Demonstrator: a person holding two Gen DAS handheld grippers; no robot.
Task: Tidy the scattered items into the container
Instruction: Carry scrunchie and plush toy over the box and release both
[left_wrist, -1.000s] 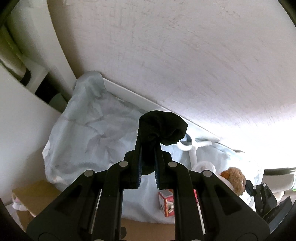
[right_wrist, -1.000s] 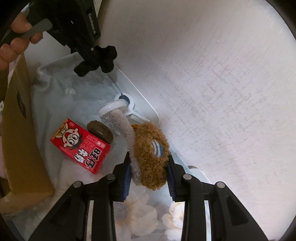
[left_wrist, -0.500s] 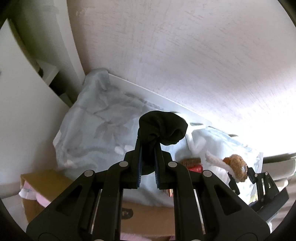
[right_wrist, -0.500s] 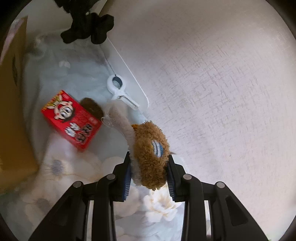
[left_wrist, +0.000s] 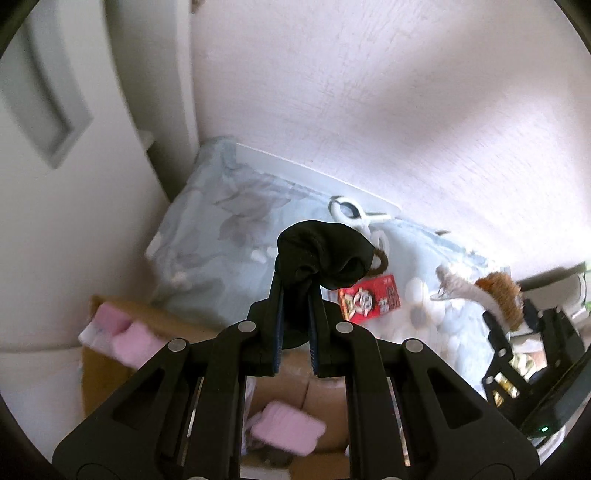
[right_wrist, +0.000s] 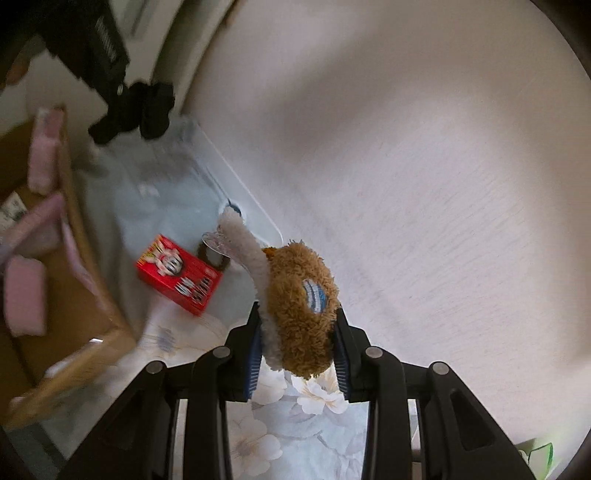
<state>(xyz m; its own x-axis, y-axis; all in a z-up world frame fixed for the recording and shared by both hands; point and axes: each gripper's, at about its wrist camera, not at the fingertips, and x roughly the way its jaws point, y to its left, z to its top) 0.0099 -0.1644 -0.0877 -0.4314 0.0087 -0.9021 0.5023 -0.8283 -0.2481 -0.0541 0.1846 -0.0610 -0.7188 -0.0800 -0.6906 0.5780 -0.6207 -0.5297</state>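
My left gripper (left_wrist: 295, 295) is shut on a bunched black cloth (left_wrist: 325, 254) and holds it above the open cardboard box (left_wrist: 147, 317), which holds pink items (left_wrist: 284, 430). My right gripper (right_wrist: 297, 332) is shut on a brown plush toy (right_wrist: 299, 306) with a grey-white tail, held above the flowered bedsheet (right_wrist: 258, 443). The plush toy (left_wrist: 498, 295) and right gripper also show at the right of the left wrist view. A red snack box (left_wrist: 369, 301) (right_wrist: 179, 275), a brown hair tie (left_wrist: 380, 262) and a white clip (left_wrist: 354, 214) lie on the sheet.
A textured wall (left_wrist: 369, 92) runs along the far side of the bed, with a white rail (left_wrist: 314, 173) at its foot. A white door or cabinet (left_wrist: 55, 147) stands at the left. The cardboard box (right_wrist: 74, 295) sits left of the red snack box.
Both grippers have drawn back and up from the sheet, each still holding its item. The left gripper now hangs over the cardboard box, whose pink contents have come into view.
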